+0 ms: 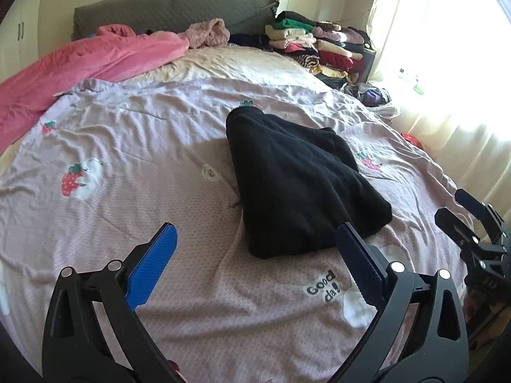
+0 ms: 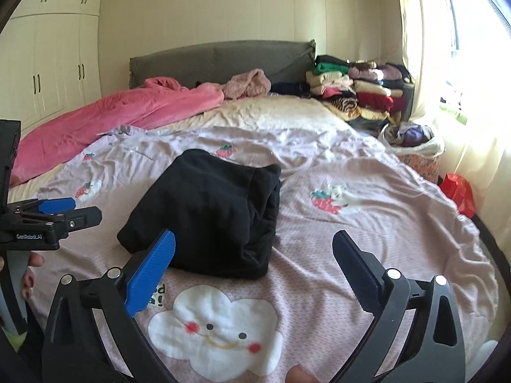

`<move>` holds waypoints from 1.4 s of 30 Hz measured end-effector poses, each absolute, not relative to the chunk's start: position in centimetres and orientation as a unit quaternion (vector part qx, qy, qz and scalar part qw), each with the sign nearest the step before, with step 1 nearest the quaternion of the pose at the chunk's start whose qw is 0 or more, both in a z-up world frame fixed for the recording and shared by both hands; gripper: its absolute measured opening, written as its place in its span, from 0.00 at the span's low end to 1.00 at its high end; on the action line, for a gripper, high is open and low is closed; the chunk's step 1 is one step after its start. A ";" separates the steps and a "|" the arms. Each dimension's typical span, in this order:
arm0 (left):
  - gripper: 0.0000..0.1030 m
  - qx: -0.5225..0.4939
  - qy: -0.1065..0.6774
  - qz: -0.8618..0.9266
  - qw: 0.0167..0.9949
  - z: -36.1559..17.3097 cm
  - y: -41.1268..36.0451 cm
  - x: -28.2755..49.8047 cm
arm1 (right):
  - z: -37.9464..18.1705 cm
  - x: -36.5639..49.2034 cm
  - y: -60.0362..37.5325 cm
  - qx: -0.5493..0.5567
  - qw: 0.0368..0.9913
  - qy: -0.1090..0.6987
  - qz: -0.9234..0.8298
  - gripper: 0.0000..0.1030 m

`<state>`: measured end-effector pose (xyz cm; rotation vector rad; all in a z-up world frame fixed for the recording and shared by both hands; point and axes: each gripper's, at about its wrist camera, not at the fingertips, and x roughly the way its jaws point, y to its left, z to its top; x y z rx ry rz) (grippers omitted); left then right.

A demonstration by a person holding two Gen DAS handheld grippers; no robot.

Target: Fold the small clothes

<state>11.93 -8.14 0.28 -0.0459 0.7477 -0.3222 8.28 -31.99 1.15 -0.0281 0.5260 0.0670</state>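
A black garment (image 1: 297,178) lies folded into a thick block on the lilac bedspread (image 1: 134,166); the right wrist view shows the same garment (image 2: 210,210) with its layered edges facing right. My left gripper (image 1: 257,231) hangs open just above the bedspread, its blue fingers (image 1: 153,265) wide apart and the garment's near edge between them, untouched. My right gripper (image 2: 254,239) is open too, with the garment's near corner just behind its left finger. Each gripper shows in the other's view: the right gripper (image 1: 472,223) at the far right, the left gripper (image 2: 60,210) at the far left.
A pink blanket (image 1: 83,67) covers the bed's back left, under a grey headboard (image 1: 179,9). Stacks of folded clothes (image 1: 319,44) stand at the back right. A bag of clothes (image 2: 412,137) and a red bag (image 2: 460,191) sit beside the bed by the bright curtained window.
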 end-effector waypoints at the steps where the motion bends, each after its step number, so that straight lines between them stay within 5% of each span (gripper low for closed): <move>1: 0.91 -0.023 0.361 -0.157 0.919 0.5 -8.0 11.4 | 1.5 7.9 -32.0 -0.016 0.966 0.257 0.030 0.95; 19: 0.91 -0.015 0.374 -0.153 0.915 -0.9 -6.1 4.2 | 0.3 3.4 -29.2 0.000 0.960 0.278 0.020 0.95; 42: 0.91 -0.017 0.384 -0.143 0.912 -2.2 -5.8 4.1 | -2.4 3.0 -27.3 -0.021 0.947 0.320 0.021 0.96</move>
